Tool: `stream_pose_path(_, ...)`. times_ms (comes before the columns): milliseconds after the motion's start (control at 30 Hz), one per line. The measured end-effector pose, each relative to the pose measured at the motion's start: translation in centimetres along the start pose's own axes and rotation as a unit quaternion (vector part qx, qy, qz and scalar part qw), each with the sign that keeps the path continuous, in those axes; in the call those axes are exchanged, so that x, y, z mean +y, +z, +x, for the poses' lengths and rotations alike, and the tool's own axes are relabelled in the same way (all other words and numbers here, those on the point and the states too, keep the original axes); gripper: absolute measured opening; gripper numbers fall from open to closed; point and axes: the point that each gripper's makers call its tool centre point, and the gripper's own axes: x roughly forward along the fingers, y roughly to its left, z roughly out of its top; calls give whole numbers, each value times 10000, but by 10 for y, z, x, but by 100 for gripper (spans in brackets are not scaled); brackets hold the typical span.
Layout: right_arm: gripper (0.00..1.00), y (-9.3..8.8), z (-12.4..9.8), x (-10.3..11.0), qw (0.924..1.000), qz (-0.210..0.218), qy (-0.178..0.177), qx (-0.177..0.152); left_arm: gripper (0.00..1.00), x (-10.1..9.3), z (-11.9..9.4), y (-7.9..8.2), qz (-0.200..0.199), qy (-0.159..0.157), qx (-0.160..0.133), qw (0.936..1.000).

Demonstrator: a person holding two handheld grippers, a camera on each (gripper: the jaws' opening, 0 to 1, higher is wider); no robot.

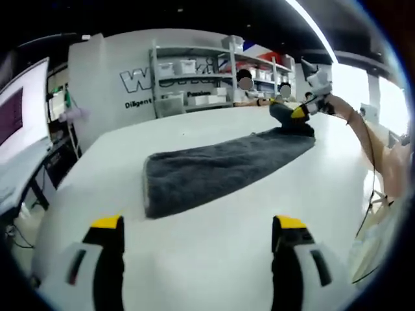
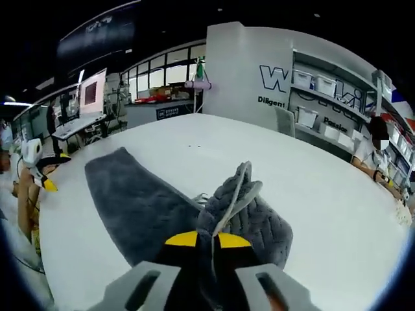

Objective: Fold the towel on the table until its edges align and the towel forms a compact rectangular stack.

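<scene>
A dark grey towel (image 1: 220, 170) lies as a long folded strip across the white table (image 1: 214, 259). In the left gripper view my left gripper (image 1: 198, 224) hovers open over bare table, short of the towel's near end. At the towel's far end, my right gripper (image 1: 299, 114) holds the cloth. In the right gripper view the right gripper (image 2: 207, 241) is shut on a bunched, lifted corner of the towel (image 2: 243, 207), while the rest of the strip (image 2: 133, 197) lies flat toward the left. The left gripper (image 2: 40, 173), held by a hand, is at the left edge.
The table (image 2: 311, 194) is wide and white. Past its far side stand a white wall with lettering (image 1: 139, 81), shelves with bins (image 1: 194, 81) and a seated person (image 2: 373, 155). Desks with monitors (image 2: 91, 97) lie off one side. A cable (image 1: 369, 162) hangs at the table's right edge.
</scene>
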Motion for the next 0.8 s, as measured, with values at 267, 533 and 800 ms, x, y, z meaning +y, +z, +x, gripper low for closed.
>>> stream_pose_path(267,8,19,2,30,9993,-212,229,-197,99,2,-1,-3,-26,26,9,10000)
stream_pose_path(533,8,48,12,67,9971,-439,516,-359,99,-1,1,-6,-31,3,31,10000)
stream_pose_path(800,8,64,37,106,9936,-594,889,-357,99,-1,-4,-9,-12,0,29,10000)
